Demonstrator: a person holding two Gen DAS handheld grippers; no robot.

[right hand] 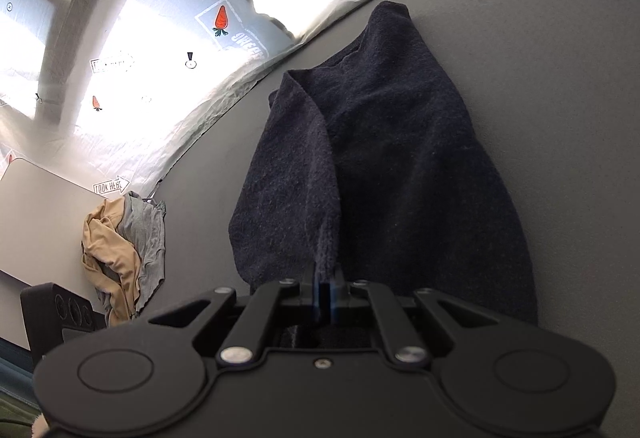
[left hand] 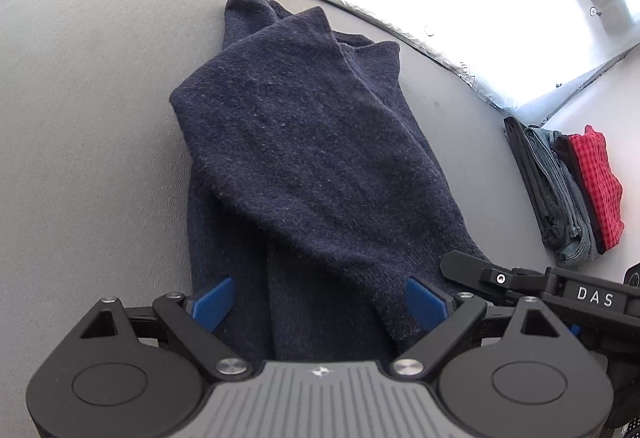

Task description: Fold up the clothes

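The left gripper was built of black linkage arms joined by silver screws, with blue ribbed pads and a grey grooved body. The right gripper was all black, likewise fitted with blue pads and silver screws.

— What lies beyond the grey table?

— A bright white sheet printed with orange carrots, crosshair marks and arrow labels.

— Anything else to the side?

— A second, paler tabletop in the right wrist view, and just below it a dark box with round dials on its face.
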